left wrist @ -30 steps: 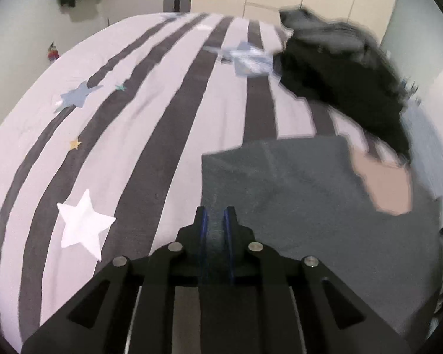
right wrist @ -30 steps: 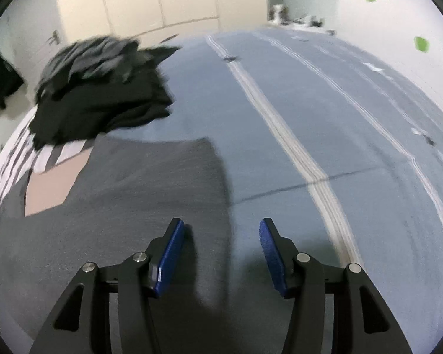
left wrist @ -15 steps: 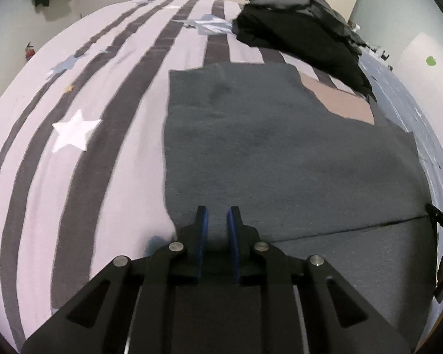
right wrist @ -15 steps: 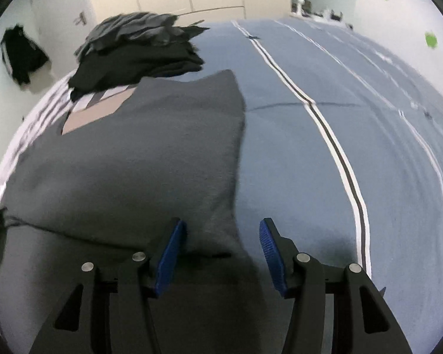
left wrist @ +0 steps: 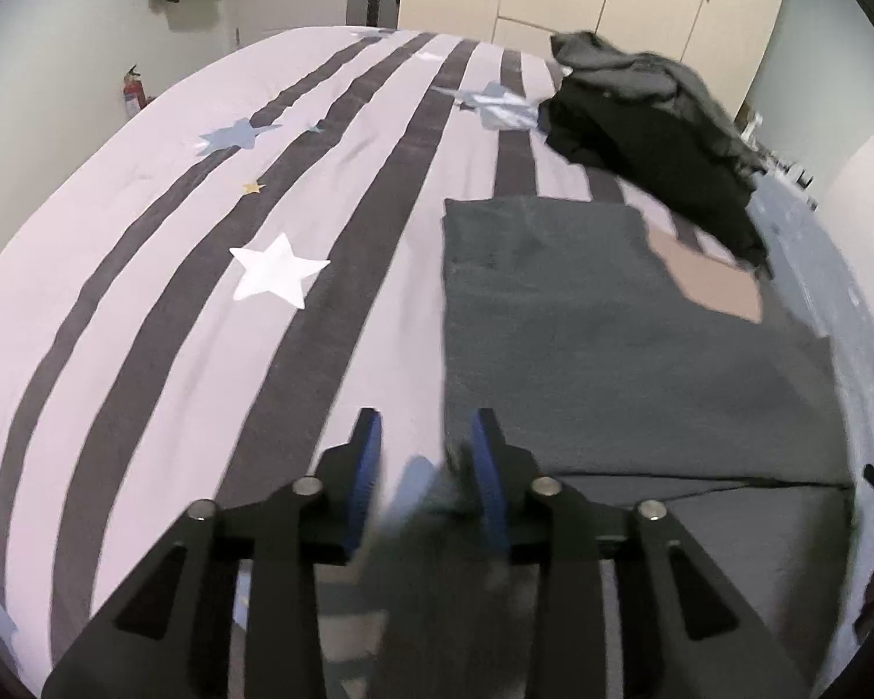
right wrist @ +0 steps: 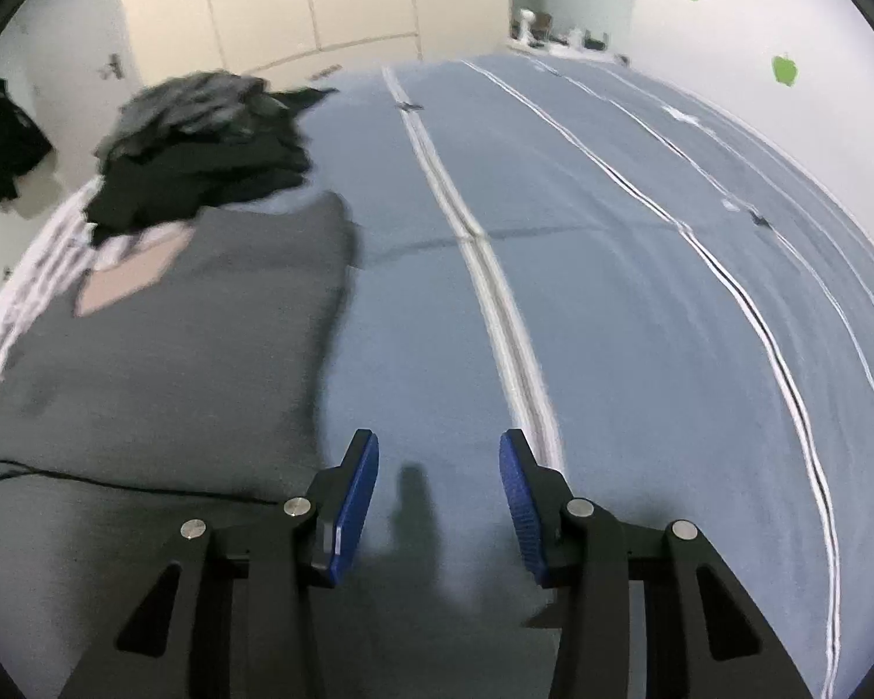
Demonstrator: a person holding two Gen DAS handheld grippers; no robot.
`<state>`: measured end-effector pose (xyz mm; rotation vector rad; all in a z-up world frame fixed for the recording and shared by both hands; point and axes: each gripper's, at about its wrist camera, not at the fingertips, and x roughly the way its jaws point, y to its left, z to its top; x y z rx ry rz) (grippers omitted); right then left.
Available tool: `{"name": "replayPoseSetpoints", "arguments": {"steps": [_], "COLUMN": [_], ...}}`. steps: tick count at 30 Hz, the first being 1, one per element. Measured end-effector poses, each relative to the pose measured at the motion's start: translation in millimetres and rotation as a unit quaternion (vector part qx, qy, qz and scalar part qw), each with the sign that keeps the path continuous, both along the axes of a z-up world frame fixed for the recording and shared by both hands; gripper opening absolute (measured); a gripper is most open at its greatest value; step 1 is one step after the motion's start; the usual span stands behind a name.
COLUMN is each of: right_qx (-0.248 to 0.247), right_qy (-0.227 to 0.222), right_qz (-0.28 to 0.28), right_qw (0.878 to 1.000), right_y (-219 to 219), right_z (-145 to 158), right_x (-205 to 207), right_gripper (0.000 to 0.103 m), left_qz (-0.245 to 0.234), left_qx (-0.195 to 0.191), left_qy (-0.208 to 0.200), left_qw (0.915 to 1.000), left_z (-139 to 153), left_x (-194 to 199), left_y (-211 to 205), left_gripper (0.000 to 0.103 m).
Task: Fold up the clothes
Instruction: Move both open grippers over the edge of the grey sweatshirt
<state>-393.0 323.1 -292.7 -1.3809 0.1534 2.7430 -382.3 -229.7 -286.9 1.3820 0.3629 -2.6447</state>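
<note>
The grey garment [left wrist: 612,349] lies flat — its corner between the opening left gripper [left wrist: 428,442], unpinched; the right gripper [right wrist: 437,466] closes on nothing.

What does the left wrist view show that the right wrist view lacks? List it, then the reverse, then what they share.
Only the left wrist view: the left gripper, jaws opening, over the striped cover with its white star, and a fire extinguisher.
Only the right wrist view: the right gripper, jaws closing on nothing, above the blue bedding.
Both: the grey garment lying flat and the dark clothes pile.
</note>
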Motion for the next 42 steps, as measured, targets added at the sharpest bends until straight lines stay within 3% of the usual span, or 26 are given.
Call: {"name": "replayPoseSetpoints", "arguments": {"steps": [6,11,12,15,21,23,26,42], "right_qx": [-0.008,0.012,0.008,0.001,0.013,0.036,0.018,-0.025], "right_qy": [0.008,-0.013,-0.020,-0.027,-0.027,-0.022,-0.014,-0.025], "right_qz": [0.073,0.091,0.087,0.073,0.045,0.029,0.015,0.041], "right_qw": [0.997,0.996,0.996,0.997,0.999,0.999,1.000,0.999], "right_y": [-57.8,-75.7,-73.0,-51.7,-17.5,-14.9,-5.7,-21.7], "right_z": [-1.9,-26.9,-33.1,-35.8,-20.3,-12.5,-2.2,-4.0], "right_x": [-13.6,-21.4,-24.7,-20.2,-10.2,-11.5,-7.1,41.4], "right_gripper": [0.040,0.039,0.040,0.049,0.049,0.049,0.049,0.049], "left_qz": [-0.037,-0.029,-0.026,-0.003,0.035,0.043,0.050,0.015], "left_qx": [-0.002,-0.022,-0.011,-0.003,-0.017,-0.001,0.021,0.035], "left_qy": [0.002,-0.045,-0.045,-0.039,-0.018,-0.014,-0.015,-0.019], "left_qw": [0.9993,0.9983,0.9986,0.9992,0.9991,0.9990,0.9984,0.9991], "left_z": [-4.9,-42.7,-47.2,-41.9,-14.7,-5.1,2.4,13.8], "left_x": [-4.0,-20.4,-20.0,-15.7,-4.7,-0.2,6.9,71.9], "left_y": [27.8,23.2,18.9,6.5,-9.6,-17.1,-24.1,2.1], "left_gripper": [0.031,0.032,0.035,0.044,0.044,0.044,0.044,0.044]}}
